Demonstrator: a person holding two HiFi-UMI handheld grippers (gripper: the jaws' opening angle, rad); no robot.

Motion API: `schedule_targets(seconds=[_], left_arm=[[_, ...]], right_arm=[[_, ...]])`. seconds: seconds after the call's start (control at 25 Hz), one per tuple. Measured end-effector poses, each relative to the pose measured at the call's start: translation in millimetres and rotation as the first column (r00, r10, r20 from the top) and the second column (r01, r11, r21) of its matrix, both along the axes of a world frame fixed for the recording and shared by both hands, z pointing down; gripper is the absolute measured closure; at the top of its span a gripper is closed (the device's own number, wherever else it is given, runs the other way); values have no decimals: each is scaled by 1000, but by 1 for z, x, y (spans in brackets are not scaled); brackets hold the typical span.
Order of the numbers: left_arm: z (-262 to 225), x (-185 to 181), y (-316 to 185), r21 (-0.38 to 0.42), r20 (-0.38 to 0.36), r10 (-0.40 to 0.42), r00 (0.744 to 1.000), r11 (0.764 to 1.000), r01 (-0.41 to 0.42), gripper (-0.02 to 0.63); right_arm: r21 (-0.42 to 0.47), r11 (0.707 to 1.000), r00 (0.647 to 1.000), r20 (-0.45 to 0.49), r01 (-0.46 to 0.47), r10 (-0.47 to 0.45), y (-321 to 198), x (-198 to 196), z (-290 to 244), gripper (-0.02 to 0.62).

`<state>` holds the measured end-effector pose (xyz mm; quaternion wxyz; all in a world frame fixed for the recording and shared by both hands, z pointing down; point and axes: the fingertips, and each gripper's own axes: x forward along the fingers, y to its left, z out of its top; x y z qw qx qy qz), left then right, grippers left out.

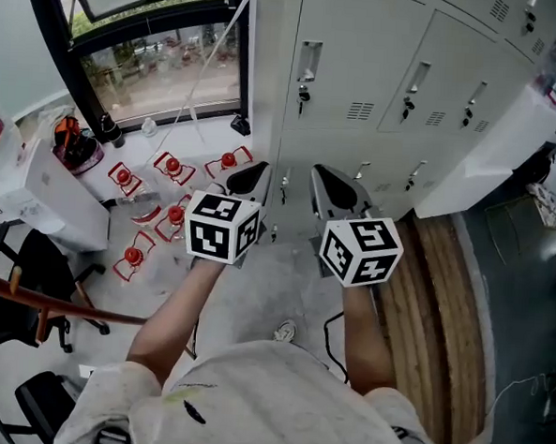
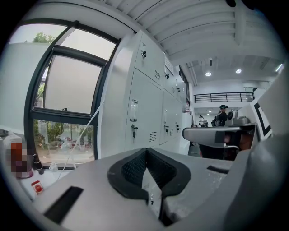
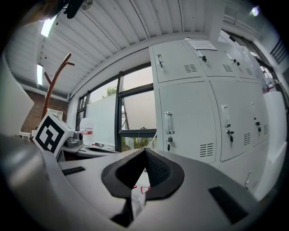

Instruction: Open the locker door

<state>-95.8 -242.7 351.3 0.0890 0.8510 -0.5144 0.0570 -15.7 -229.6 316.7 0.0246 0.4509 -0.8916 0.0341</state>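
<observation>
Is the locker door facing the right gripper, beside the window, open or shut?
Shut. The locker door sits flush with the neighbouring doors, and no gap shows along its edges.

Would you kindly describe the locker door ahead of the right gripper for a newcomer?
Find the black-framed window; pale grey metal lockers start beside it. The locker door is in that first column, under the top door, the one at its level nearest the window.

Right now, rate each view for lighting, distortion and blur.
Head view: even daylight, sharp; the window is brightest. Left gripper view: fisheye bends the lockers, corners go black. Right gripper view: same bending and black corners; a ceiling light glares top left.
</observation>
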Motion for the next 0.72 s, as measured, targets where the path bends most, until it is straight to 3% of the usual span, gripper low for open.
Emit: schedule_targets(seconds=[0.72], left_arm=[[-1, 40, -64, -13, 19, -110, 994, 994, 110, 600]], right_arm=[[6, 990, 990, 2, 139, -139, -73, 32, -8, 597]])
